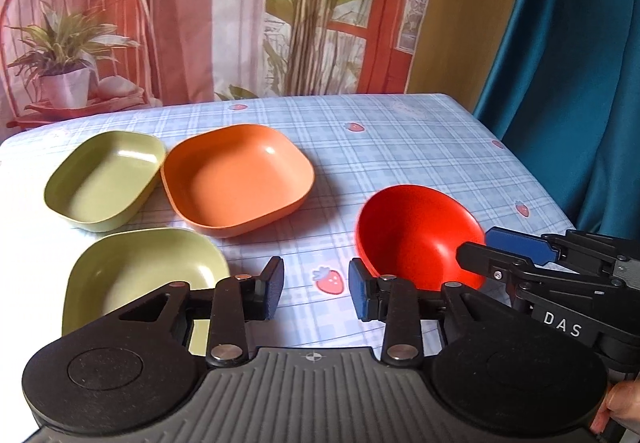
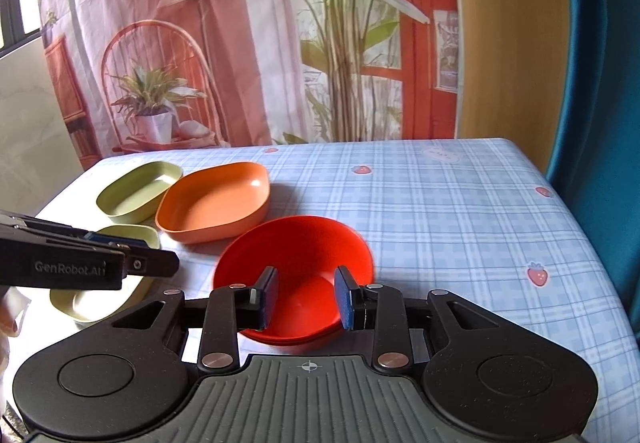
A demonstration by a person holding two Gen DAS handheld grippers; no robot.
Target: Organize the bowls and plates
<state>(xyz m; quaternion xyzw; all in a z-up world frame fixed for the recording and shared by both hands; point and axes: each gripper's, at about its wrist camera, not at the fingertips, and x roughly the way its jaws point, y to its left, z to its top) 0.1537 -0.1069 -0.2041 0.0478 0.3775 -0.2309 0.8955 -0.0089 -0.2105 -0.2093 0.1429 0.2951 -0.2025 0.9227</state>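
**Right gripper closing in on the red bowl, stacking not yet begun**

Four dishes sit unstacked on a tabletop (image 1: 400, 147) covered with a pale blue plaid cloth printed with small strawberries. The step in hand appears to be picking up the red bowl (image 2: 296, 267), which lies nearest the viewer, right of centre. It is round, deep and smooth, seemingly matte plastic, and looks slightly tilted.

The right gripper (image 2: 306, 297) reaches over the bowl's near rim. Its blue-padded fingers stand apart, one either side of the rim area, not yet clamped on anything. From the left-hand camera, one finger seems above the bowl wall and one below it, so the next move likely calls for squeezing on the rim, then lifting.

The left gripper (image 1: 316, 289) hovers low over bare cloth, its fingers apart and empty, between the red bowl and a pale green dish (image 1: 144, 275).

Further back lie an orange dish (image 1: 236, 179) and an olive green dish (image 1: 104, 179), their rims touching or nearly so. All three are shallow, square with rounded corners, smooth and faintly glossy. These matching shapes should nest well; the round bowl probably belongs apart.
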